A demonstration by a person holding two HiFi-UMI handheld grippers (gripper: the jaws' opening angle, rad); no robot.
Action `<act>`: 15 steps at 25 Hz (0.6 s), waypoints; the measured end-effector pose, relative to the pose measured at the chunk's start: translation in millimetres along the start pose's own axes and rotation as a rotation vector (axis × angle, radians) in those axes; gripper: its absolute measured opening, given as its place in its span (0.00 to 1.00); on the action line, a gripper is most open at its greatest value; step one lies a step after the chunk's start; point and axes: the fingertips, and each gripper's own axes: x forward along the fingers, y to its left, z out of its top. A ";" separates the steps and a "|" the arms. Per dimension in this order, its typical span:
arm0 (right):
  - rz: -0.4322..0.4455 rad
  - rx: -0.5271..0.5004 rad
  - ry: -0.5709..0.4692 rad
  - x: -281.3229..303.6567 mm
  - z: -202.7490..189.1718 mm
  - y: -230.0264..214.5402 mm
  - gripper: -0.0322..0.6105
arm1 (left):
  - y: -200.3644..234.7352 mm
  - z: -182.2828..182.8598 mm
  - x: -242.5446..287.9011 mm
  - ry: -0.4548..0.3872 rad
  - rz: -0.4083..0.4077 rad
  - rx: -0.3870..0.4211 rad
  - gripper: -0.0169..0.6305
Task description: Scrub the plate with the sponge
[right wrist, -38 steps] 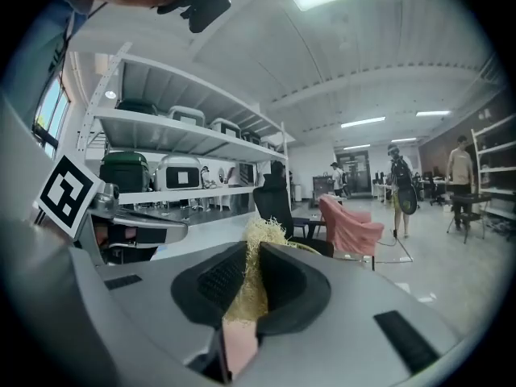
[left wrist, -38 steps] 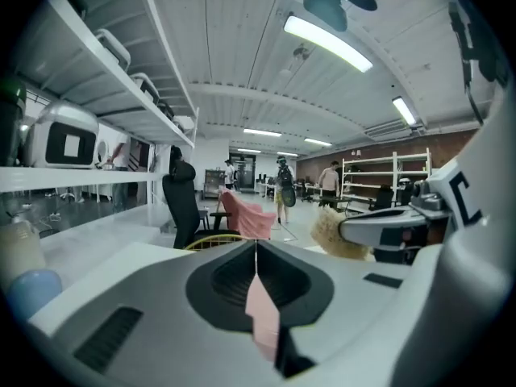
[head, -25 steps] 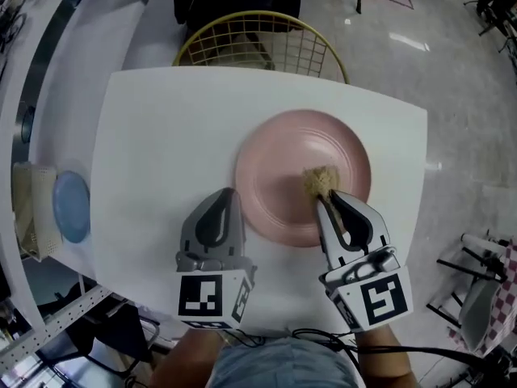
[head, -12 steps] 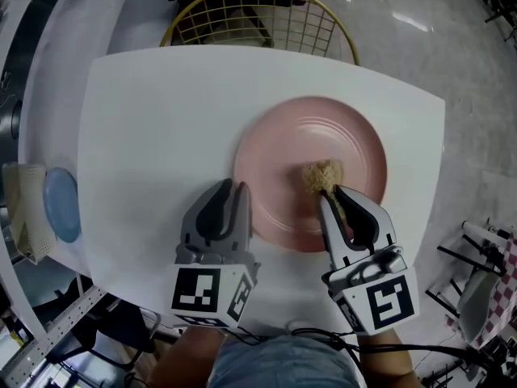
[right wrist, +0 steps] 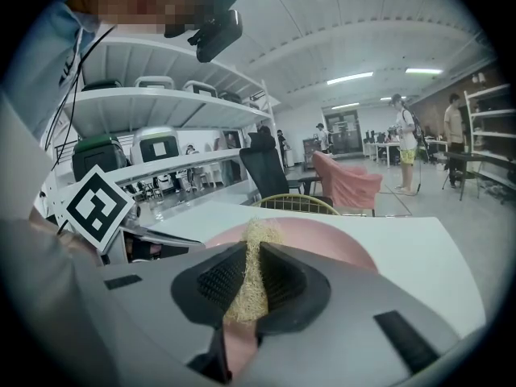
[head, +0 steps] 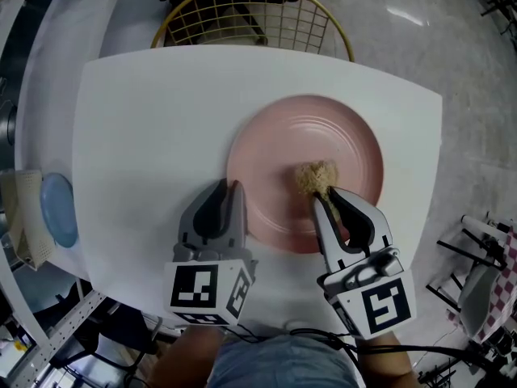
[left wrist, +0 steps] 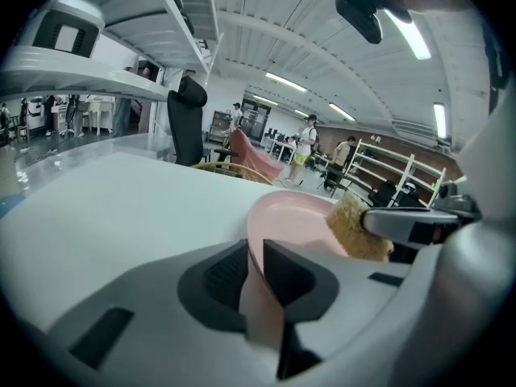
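A round pink plate [head: 323,140] lies on the white table [head: 153,120], right of centre. My left gripper [head: 235,187] is shut on the plate's near-left rim [left wrist: 256,252]. The rim runs between its jaws in the left gripper view. My right gripper [head: 322,196] is shut on a tan fibrous sponge [head: 315,178] that rests on the plate's inner surface, near its middle. In the right gripper view the sponge [right wrist: 251,274] is squeezed flat between the jaws, with the pink plate [right wrist: 322,240] just beyond. The sponge [left wrist: 355,228] also shows at the right in the left gripper view.
A yellow wire chair [head: 254,18] stands at the table's far edge. A blue round dish [head: 56,208] and a pale mesh cloth [head: 20,217] sit off the table's left side. Shelving and a grey floor surround the table.
The sponge has slid a little left and nearer on the plate with my right gripper. The left gripper has kept its hold on the rim.
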 end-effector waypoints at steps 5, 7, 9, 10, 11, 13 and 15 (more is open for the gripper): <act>-0.007 0.002 -0.009 -3.0 1.8 -0.2 0.14 | 0.6 0.3 1.0 0.002 0.025 0.005 0.11; -0.008 0.002 -0.010 -4.8 2.2 0.7 0.14 | 1.2 0.6 0.6 0.001 0.040 0.005 0.11; -0.012 0.003 -0.011 -6.6 2.3 0.8 0.14 | 1.6 0.9 0.7 -0.001 0.049 0.003 0.10; -0.015 0.004 -0.011 -7.7 2.3 0.5 0.14 | 1.5 1.1 0.8 -0.002 0.051 0.005 0.10; -0.017 0.004 -0.011 -8.9 2.3 0.0 0.14 | 1.3 1.7 0.8 -0.002 0.053 0.008 0.10; -0.022 0.003 -0.012 -11.6 2.8 -1.1 0.14 | 0.5 4.4 -0.3 -0.010 0.059 0.011 0.09; -0.026 0.003 -0.015 -14.5 4.0 -1.3 0.14 | -1.1 8.3 -3.2 -0.026 0.063 0.018 0.08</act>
